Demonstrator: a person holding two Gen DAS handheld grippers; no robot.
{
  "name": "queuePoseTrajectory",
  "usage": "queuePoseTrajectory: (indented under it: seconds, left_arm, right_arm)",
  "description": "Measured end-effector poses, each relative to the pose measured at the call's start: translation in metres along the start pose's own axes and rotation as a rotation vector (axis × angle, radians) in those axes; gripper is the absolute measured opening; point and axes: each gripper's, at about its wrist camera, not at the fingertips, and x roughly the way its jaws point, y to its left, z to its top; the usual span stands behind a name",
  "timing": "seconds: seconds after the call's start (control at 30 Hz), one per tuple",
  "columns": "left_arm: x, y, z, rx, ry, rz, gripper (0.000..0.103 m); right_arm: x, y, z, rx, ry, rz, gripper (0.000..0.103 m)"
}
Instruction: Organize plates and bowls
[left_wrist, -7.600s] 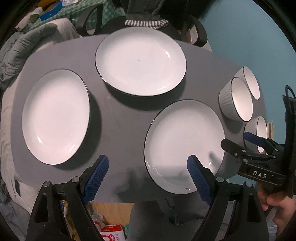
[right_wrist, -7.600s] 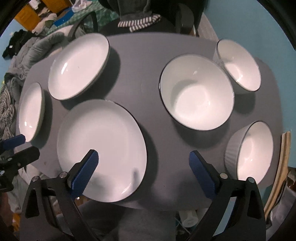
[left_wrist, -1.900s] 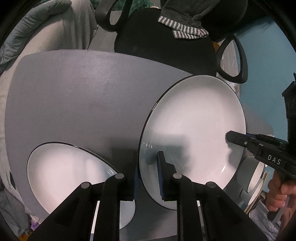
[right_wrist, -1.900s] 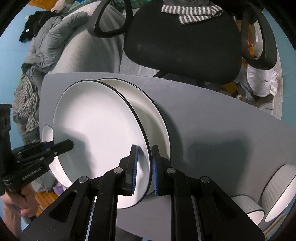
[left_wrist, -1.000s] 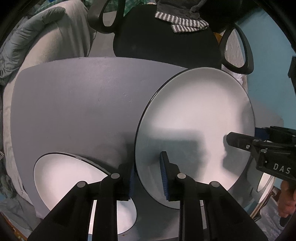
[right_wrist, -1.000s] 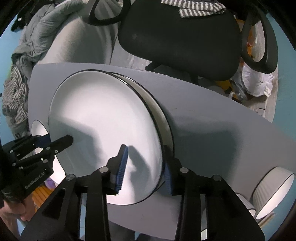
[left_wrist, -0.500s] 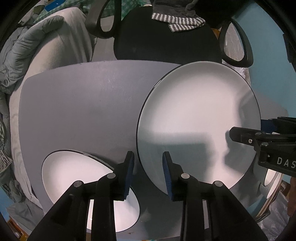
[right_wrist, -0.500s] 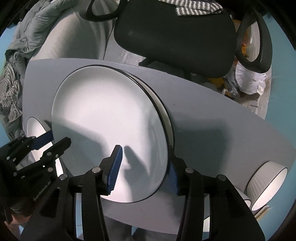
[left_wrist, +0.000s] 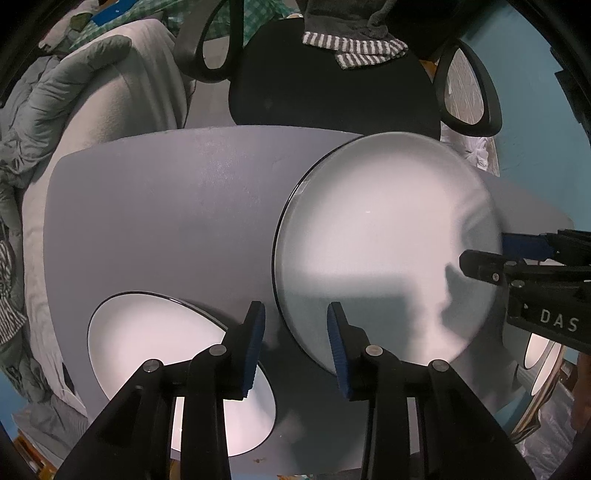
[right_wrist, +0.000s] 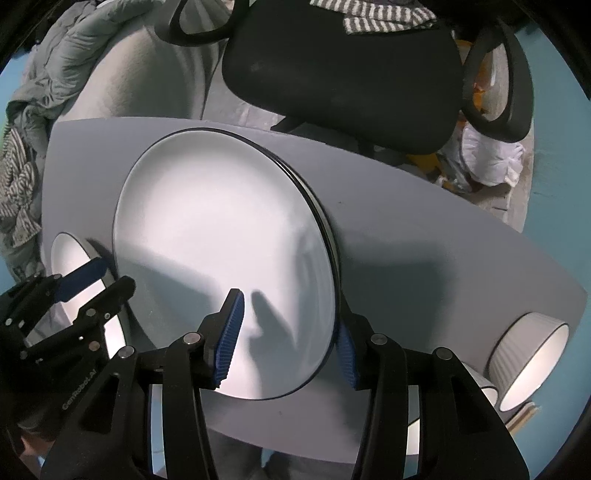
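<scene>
A white black-rimmed plate (right_wrist: 221, 236) lies on top of a second plate (right_wrist: 334, 258) on the grey table (right_wrist: 424, 266). My right gripper (right_wrist: 288, 343) straddles its near rim. Its jaws are opening, and one pad hovers over the plate's face while the other is outside the rim. In the left wrist view the same top plate (left_wrist: 384, 240) fills the right side. My left gripper (left_wrist: 295, 347) is opening too, with the plate's rim in the gap and neither pad touching it. A third plate (left_wrist: 162, 354) lies alone at the lower left.
White ribbed bowls (right_wrist: 532, 362) stand at the table's right end. A black office chair (right_wrist: 343, 74) with a striped cloth is behind the table, and grey bedding (left_wrist: 92, 92) lies to the left. The table (left_wrist: 166, 221) shows bare grey at its left back.
Both grippers were shut on the top plate and held it tilted over the other plate. Their jaws have since spread, and the plate has settled flat on the lower one.
</scene>
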Motion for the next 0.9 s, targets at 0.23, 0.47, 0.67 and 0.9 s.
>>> queuePoseTrajectory:
  seconds: [0.23,0.47,0.67,0.9]
  left_arm:
    - [-0.003,-0.001,-0.002,0.004,-0.006,0.005,0.035]
    - [-0.014,0.0,-0.011,0.018,-0.026,0.028,0.045]
    - [-0.029,0.003,-0.021,0.05,-0.056,0.064,0.057]
    - [-0.049,0.023,-0.037,0.02,-0.095,0.047,0.066]
  right_arm:
    - [0.0,0.001,-0.003,-0.022,-0.004,-0.007,0.052]
    - [-0.013,0.011,-0.012,-0.098,-0.051,-0.099,0.056]
    - [-0.028,0.023,-0.021,-0.159,-0.096,-0.146,0.063]
    - [-0.045,0.035,-0.03,-0.193,-0.143,-0.157,0.068]
